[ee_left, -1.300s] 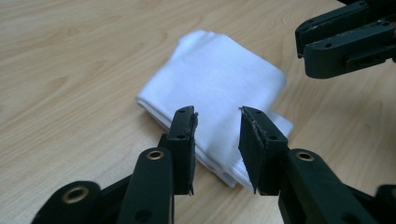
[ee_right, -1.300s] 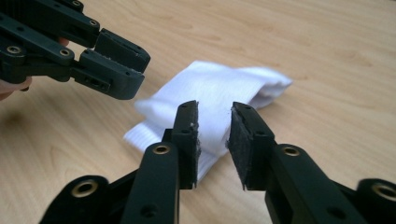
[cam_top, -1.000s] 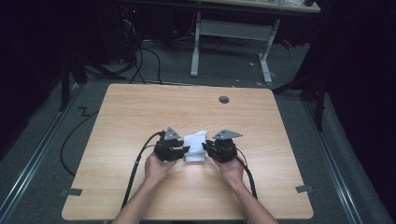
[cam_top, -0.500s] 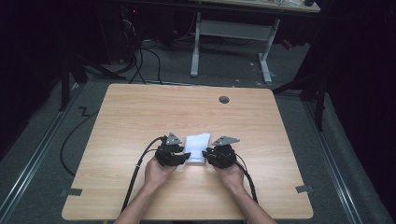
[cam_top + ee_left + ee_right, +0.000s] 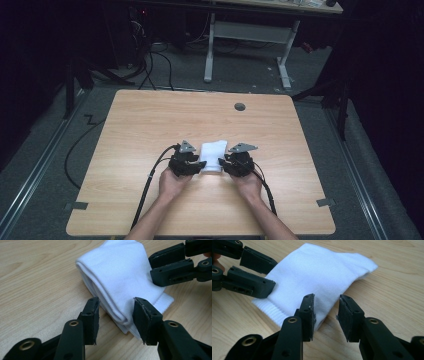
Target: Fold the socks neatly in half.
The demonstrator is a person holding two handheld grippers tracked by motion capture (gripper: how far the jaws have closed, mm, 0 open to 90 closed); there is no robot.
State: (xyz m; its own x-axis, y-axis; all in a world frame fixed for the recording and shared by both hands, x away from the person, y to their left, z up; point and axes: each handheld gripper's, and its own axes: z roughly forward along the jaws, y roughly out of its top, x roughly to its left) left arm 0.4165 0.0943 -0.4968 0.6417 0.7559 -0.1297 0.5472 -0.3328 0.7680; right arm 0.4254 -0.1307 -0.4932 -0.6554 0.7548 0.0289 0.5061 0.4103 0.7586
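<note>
1. A folded white sock (image 5: 213,156) is seen lying on the table (image 5: 150,120), between both grippers.
2. The left gripper (image 5: 116,315) and right gripper (image 5: 325,315) have just been opening; their jaws are parted, nothing clamped.
3. It is judged soft and light; the thick folded edge is best pinched.

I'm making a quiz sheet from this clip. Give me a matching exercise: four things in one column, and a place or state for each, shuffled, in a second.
Things:
1. left tool
2. right tool
3. white folded sock
4. round grey cap

Places or states:
A. lies flat on the table between the two tools
B. set in the tabletop near the far edge
C. jaws apart around the sock's folded edge, having just been opening
D. jaws apart at the sock's corner near the ribbed cuff, having just been opening

Pairs: 1-C, 2-D, 3-A, 4-B
</note>
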